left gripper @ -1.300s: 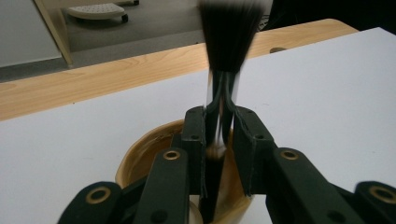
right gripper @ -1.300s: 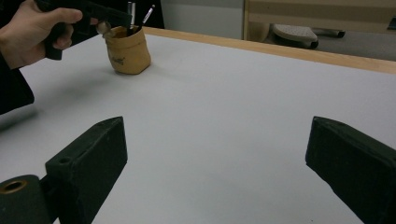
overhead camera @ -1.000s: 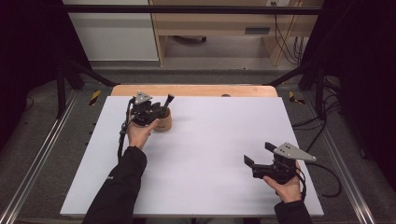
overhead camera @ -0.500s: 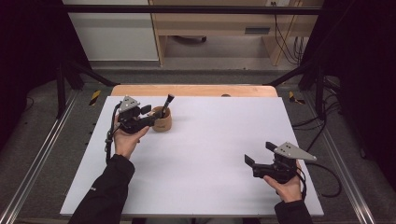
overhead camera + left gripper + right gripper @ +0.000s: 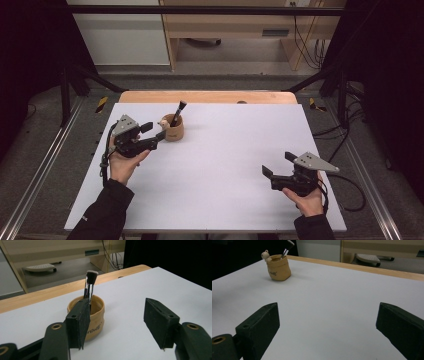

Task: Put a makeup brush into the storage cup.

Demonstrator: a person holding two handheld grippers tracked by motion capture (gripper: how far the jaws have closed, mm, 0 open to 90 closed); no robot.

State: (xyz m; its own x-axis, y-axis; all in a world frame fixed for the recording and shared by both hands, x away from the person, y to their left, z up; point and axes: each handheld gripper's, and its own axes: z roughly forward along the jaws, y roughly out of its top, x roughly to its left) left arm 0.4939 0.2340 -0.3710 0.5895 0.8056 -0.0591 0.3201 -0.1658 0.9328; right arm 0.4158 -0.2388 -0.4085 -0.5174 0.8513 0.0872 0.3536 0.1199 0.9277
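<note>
Makeup brush point(image 5: 176, 113) upright in tan cup point(image 5: 173, 131), small figure on rim

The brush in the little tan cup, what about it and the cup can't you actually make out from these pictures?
- Brush handle end: hidden inside the cup in the left gripper view, partly behind the left gripper's near jaw.
- Brush head: cut off by the top edge in the right gripper view.
- Lettering on the cup: too small and blurred in both gripper views.
- Small figure on the rim: too small to identify.
</note>
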